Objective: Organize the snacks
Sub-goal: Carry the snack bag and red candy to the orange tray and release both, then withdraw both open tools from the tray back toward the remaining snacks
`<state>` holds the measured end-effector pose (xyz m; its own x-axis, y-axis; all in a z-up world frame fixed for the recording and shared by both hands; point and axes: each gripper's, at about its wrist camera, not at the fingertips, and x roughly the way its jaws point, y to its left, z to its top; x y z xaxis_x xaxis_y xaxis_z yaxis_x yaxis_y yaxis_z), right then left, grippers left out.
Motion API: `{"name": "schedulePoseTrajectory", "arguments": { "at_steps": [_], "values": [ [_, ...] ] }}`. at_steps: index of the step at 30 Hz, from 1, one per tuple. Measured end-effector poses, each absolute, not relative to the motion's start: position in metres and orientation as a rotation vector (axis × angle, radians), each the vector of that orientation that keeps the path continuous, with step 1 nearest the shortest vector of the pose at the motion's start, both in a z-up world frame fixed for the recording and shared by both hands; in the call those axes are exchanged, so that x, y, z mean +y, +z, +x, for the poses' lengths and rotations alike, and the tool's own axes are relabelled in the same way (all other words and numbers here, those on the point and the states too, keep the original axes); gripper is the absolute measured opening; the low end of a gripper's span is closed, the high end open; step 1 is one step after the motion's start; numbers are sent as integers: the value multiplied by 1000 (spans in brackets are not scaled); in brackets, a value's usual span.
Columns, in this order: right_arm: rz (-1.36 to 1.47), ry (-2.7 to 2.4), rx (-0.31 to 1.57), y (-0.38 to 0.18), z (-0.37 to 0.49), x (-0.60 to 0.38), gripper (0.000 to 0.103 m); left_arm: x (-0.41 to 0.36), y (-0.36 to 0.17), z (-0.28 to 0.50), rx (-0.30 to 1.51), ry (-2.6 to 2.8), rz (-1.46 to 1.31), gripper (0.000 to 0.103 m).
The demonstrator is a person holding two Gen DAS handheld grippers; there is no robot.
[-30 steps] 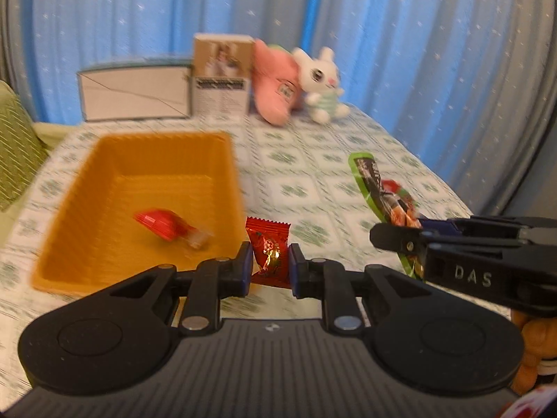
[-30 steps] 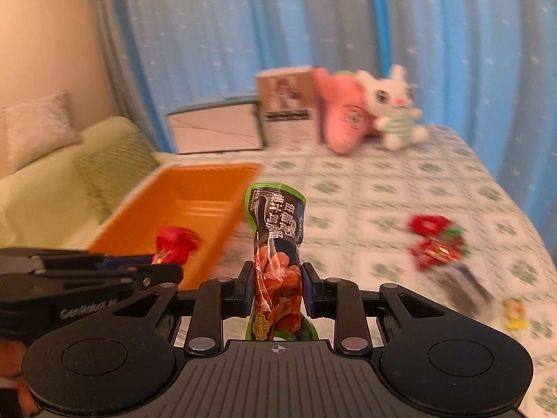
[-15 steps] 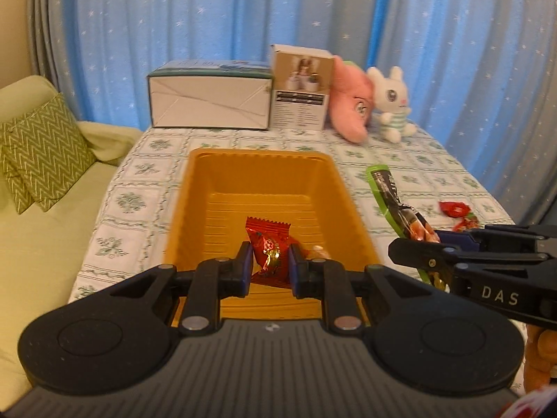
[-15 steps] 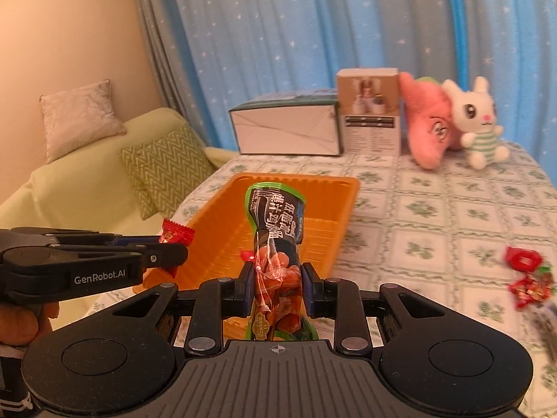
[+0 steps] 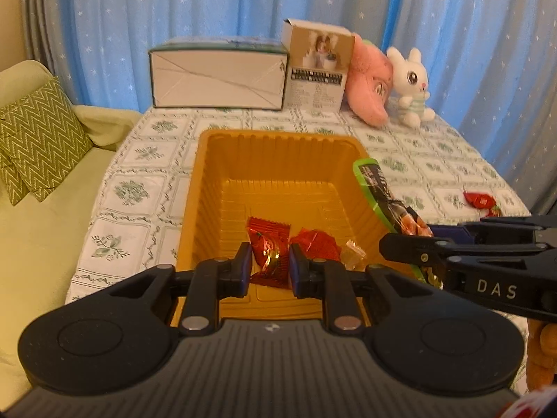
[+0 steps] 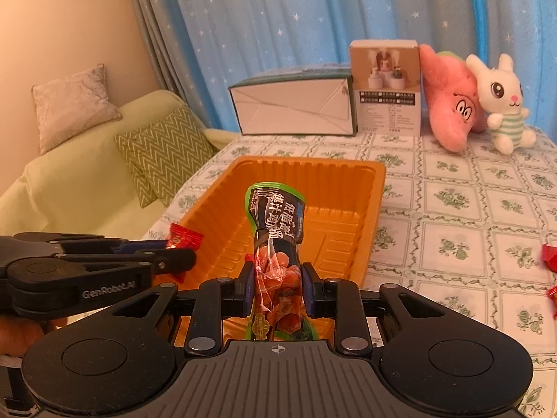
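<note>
An orange tray (image 5: pixel 278 142) lies on the patterned tablecloth, also seen in the right wrist view (image 6: pixel 377 188). My left gripper (image 5: pixel 268 261) hangs over the tray's near end. Its jaws are opening, and a red candy packet (image 5: pixel 268 244) is still touching both pads. A red wrapped candy (image 5: pixel 315 244) and a small clear-wrapped sweet (image 5: pixel 353 256) rest on the tray floor. My right gripper (image 6: pixel 277 278) is shut on a long green-edged snack pack (image 6: pixel 278 216), upright over the tray's near right side. The left gripper (image 6: pixel 181 249) shows at the left of that view.
Loose red candies (image 5: pixel 480 202) lie on the cloth to the right of the tray. At the table's back stand a white box (image 5: pixel 219 76), a taller carton (image 5: pixel 318 66), a pink plush (image 5: pixel 369 87) and a white rabbit (image 5: pixel 410 83). A green sofa with cushions (image 5: pixel 38 139) adjoins the left edge.
Both grippers have swung left from the open tablecloth to above the tray, each still carrying its snack. The left jaws now stand slightly wider around the candy packet.
</note>
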<state>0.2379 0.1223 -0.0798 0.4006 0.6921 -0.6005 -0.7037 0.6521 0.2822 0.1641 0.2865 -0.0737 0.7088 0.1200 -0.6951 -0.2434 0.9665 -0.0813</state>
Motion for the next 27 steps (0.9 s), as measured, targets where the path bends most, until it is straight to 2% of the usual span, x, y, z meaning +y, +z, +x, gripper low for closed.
{"name": "schedulePoseTrajectory", "arguments": {
  "at_steps": [1, 3, 27],
  "values": [
    [-19, 882, 754, -81, 238, 123, 28, 286, -76, 165, 768, 193, -170, 23],
    [-24, 875, 761, -83, 239, 123, 28, 285, -77, 164, 768, 196, -157, 37],
    [71, 833, 736, -73, 240, 109, 28, 282, -64, 130, 716, 244, -139, 37]
  ]
}}
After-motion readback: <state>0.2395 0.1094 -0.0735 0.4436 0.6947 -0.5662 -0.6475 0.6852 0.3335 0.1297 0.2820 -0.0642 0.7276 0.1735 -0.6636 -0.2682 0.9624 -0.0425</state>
